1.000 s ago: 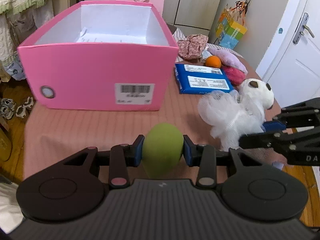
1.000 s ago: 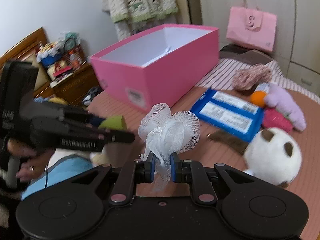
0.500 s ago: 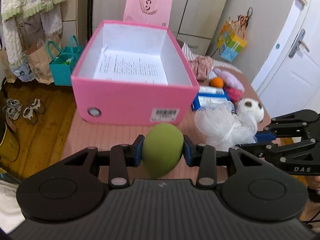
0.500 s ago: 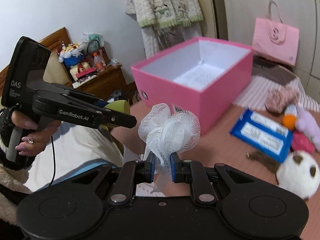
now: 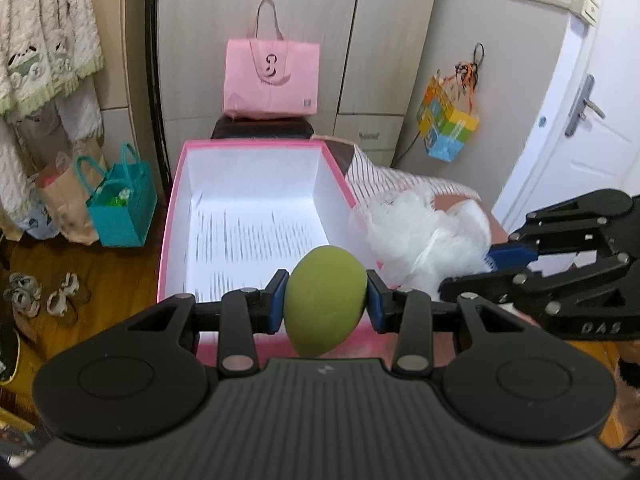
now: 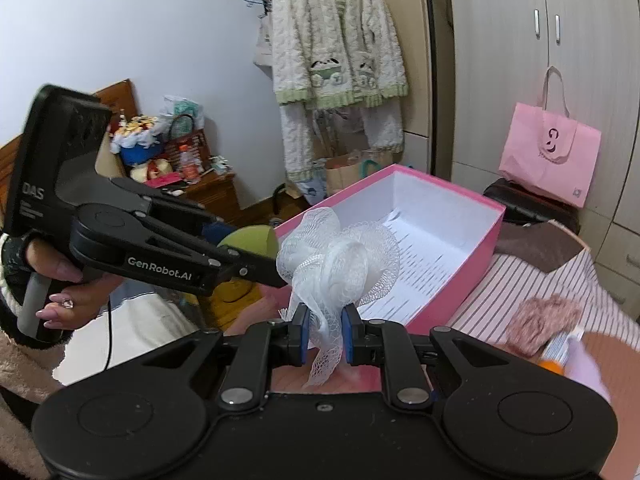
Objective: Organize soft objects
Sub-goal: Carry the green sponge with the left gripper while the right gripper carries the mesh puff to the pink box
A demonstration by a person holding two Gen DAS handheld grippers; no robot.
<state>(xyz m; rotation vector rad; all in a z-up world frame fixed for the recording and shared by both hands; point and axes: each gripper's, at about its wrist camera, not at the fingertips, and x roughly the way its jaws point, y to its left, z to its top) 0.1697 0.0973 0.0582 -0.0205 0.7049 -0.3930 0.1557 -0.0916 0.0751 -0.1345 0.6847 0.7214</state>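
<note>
My left gripper (image 5: 326, 306) is shut on a green egg-shaped sponge (image 5: 325, 304) and holds it above the near edge of the open pink box (image 5: 176, 200). My right gripper (image 6: 325, 334) is shut on a white mesh bath puff (image 6: 340, 260), held just outside the box's right wall (image 6: 452, 292). The puff also shows in the left wrist view (image 5: 420, 236), with the right gripper's fingers (image 5: 508, 254) behind it. The left gripper and green sponge (image 6: 250, 240) show at the left of the right wrist view. The box holds only a printed sheet (image 5: 256, 236).
A pink knitted item (image 6: 544, 320), an orange ball (image 6: 552, 364) and a lilac plush (image 6: 584, 364) lie on the striped cloth (image 6: 512, 292) at the right. A pink tote bag (image 5: 272, 76) stands behind the box by the wardrobe. A teal bag (image 5: 124, 208) and shoes (image 5: 40, 296) are on the floor at left.
Both grippers have risen and moved forward with their loads. The box now lies right below and ahead, and the table items have dropped out of the left view.
</note>
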